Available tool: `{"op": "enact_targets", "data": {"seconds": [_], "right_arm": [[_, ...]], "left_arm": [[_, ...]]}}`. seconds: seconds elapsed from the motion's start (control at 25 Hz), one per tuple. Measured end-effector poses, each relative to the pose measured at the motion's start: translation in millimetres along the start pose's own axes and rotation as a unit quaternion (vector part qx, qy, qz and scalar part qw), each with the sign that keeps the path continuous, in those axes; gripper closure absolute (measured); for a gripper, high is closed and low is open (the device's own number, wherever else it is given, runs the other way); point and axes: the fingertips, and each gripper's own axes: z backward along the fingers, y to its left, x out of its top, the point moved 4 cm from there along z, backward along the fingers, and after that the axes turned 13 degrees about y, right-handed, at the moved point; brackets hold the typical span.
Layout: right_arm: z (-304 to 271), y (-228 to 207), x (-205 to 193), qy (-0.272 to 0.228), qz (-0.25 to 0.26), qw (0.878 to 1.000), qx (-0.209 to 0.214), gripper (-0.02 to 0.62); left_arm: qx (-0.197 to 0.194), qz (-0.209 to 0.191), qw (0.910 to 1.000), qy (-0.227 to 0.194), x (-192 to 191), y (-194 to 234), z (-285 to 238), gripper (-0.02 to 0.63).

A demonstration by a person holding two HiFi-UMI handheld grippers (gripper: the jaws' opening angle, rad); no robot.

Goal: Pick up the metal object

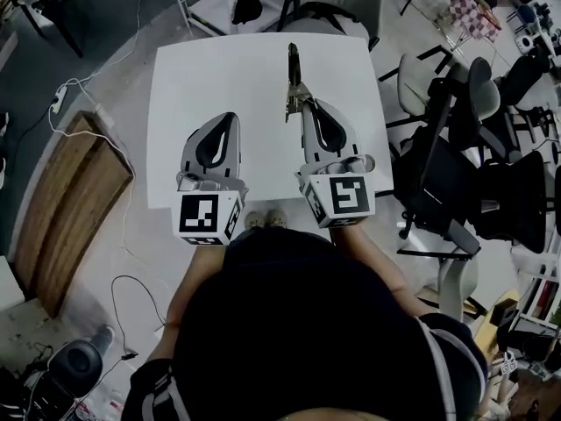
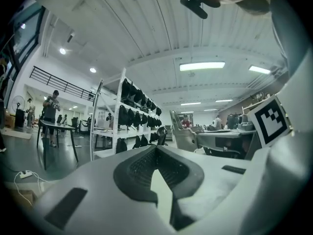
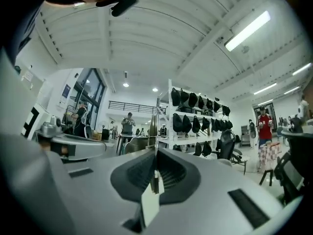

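Metal object (image 1: pixel 295 86): long thin piece, maybe tongs, held by its near end and pointing away over the white table (image 1: pixel 219 77). Can't tell if it's clear of the top. Right gripper (image 1: pixel 308 110) is clamped on it; a thin metal edge stands between the closed jaws in its own view (image 3: pixel 152 126). End grip probably suits a flat-lying piece. Left gripper (image 1: pixel 232 117) has jaws together on nothing, parked beside, likely idle. No readable writing, only square markers on the cubes (image 1: pixel 208 215).

Metal object (image 1: pixel 296 90) dull grey, smooth; desk (image 1: pixel 219 77) matt white; fingers (image 3: pixel 133 174) ribbed dark pads in matt grey plastic.
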Motion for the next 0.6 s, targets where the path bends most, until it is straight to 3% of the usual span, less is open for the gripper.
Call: {"op": "enact_targets", "data": {"seconds": [0.6], "right_arm": [[-3.9, 0.7, -2.8, -0.004, -0.014, 1.0, 0.005, 0.568]], "left_arm": [[-0.001, -0.001, 1.0, -0.002, 0.8, 3.8, -4.1, 0.584]]}}
